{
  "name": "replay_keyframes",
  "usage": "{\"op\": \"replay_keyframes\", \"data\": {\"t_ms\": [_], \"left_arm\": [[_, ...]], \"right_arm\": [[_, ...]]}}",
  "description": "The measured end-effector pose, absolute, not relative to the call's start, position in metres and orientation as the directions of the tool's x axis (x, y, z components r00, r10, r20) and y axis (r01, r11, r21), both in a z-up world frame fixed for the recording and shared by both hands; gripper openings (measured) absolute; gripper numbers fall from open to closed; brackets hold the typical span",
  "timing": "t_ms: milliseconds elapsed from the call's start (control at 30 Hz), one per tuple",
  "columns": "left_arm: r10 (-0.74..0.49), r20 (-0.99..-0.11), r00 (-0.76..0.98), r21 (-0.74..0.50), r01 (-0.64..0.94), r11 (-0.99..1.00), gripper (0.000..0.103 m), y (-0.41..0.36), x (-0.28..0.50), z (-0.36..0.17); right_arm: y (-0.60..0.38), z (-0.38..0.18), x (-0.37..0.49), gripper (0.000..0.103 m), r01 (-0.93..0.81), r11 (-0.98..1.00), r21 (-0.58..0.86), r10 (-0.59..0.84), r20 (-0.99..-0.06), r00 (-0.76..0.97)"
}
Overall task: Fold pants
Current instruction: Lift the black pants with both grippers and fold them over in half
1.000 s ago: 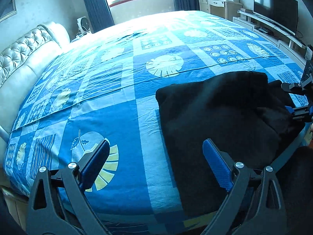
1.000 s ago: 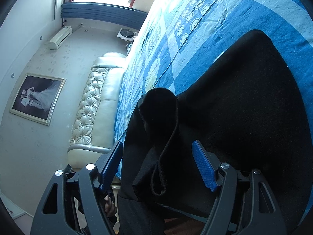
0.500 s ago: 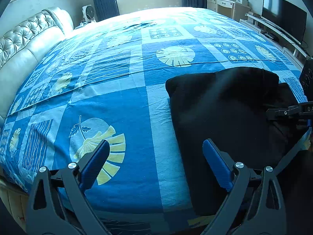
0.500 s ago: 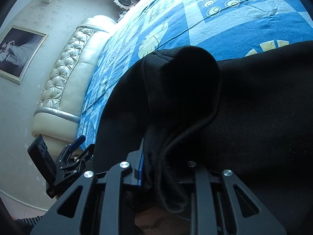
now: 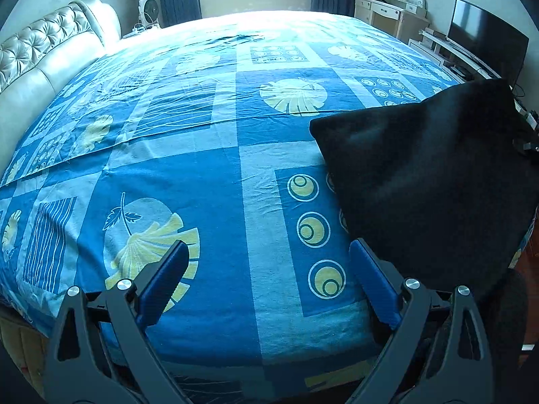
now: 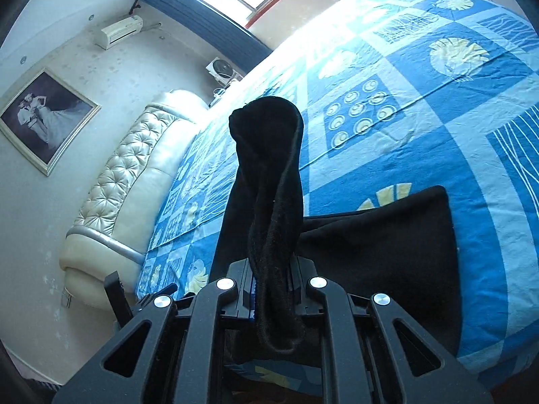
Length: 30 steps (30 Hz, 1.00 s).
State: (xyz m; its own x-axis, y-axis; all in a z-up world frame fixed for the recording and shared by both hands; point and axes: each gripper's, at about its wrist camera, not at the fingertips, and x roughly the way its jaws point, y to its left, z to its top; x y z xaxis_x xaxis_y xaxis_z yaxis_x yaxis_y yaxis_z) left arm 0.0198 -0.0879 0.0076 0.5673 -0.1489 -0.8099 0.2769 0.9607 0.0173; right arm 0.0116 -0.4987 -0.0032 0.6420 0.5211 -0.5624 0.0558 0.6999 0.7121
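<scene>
While the black pants (image 5: 427, 181) lie on the near right part of the bed (image 5: 215, 175), your right gripper (image 6: 271, 289) is clamped on a bunched fold of them, lifted above the sheet. Your left gripper (image 5: 269, 282) hovers wide apart, holding nothing, just left of the pants.

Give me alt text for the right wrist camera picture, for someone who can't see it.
The right tongs are shut on a bunched fold of black pants, which rises up in front of the lens. The rest of the pants lies on a bed with a blue patterned sheet, a tufted cream headboard at its left.
</scene>
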Motion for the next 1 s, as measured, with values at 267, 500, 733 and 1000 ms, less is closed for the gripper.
{"op": "replay_keyframes", "data": {"t_ms": [267, 500, 733, 1000], "left_arm": [[-0.180, -0.817, 0.547, -0.002, 0.311, 0.951, 0.096, -0.107, 0.018, 0.002], [-0.190, -0.824, 0.534, -0.013, 0.317, 0.948, 0.096, -0.116, 0.018, -0.002], [-0.193, -0.827, 0.528, -0.016, 0.321, 0.947, 0.096, -0.119, 0.016, -0.004], [-0.198, -0.831, 0.519, -0.026, 0.320, 0.947, 0.096, -0.119, 0.016, -0.006]], "right_arm": [[-0.528, -0.078, 0.002, 0.012, 0.202, 0.613, 0.764, 0.536, -0.590, 0.604], [-0.532, -0.084, -0.002, 0.012, 0.188, 0.575, 0.796, 0.566, -0.553, 0.611], [-0.536, -0.085, -0.006, 0.012, 0.188, 0.556, 0.810, 0.580, -0.540, 0.610], [-0.543, -0.087, -0.008, 0.012, 0.189, 0.532, 0.826, 0.599, -0.524, 0.605]]}}
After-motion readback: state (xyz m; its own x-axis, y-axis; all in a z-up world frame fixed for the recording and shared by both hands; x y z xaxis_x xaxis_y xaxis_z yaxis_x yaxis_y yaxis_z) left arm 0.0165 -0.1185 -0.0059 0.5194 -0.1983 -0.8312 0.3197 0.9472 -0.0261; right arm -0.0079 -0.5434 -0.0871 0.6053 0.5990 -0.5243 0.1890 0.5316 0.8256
